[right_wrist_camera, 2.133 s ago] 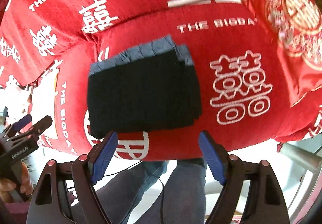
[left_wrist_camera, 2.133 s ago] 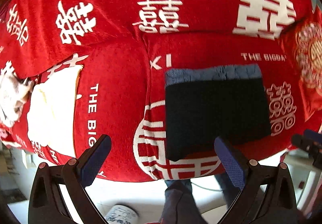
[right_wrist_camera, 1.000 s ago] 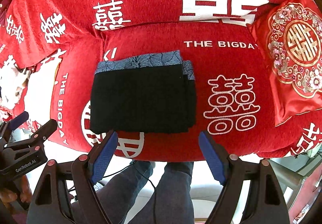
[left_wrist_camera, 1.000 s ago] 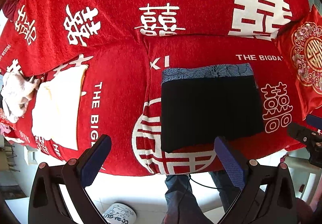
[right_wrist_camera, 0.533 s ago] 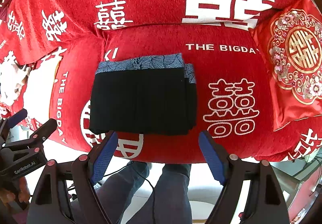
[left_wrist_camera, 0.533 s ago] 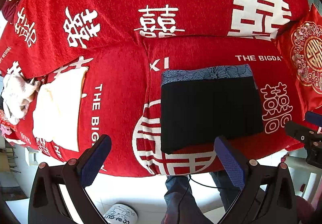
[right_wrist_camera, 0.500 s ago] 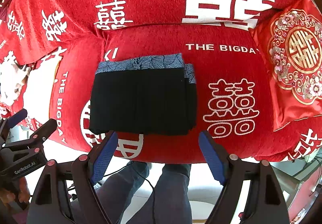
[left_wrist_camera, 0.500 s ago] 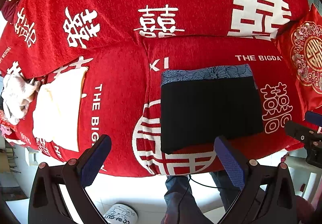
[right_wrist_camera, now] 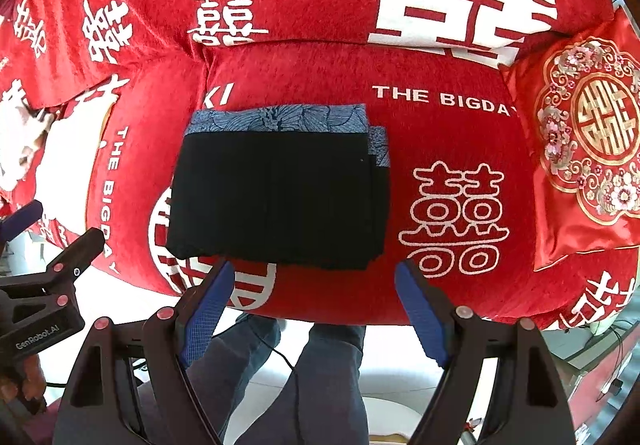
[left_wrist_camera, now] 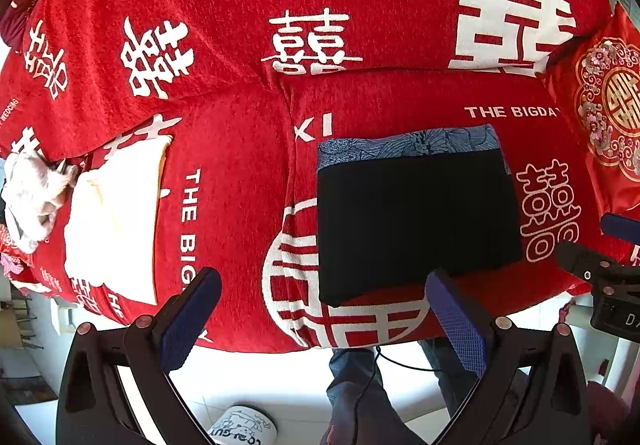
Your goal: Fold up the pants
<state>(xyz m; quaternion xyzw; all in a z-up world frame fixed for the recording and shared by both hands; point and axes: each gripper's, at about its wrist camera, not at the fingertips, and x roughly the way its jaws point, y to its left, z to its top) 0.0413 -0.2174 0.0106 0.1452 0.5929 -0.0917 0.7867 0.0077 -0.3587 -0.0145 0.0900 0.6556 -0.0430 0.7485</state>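
Both wrist cams face the sofa [left_wrist_camera: 224, 173] from its front edge, near, sharing folded pants [right_wrist_camera: 276, 197].

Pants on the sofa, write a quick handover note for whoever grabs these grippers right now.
Left gripper: open, empty, held off the sofa's front edge.
Right gripper: open, empty, also clear of the cloth.
Pants: folded into a compact dark rectangle, patterned blue waistband at the back, lying flat on the red sofa cover.
Done: folding looks complete.
Left: probably nothing, maybe square up the layers stepped at the right edge.

The black pants [right_wrist_camera: 276, 201] lie flat, folded into a neat rectangle, blue patterned waistband at the far edge.
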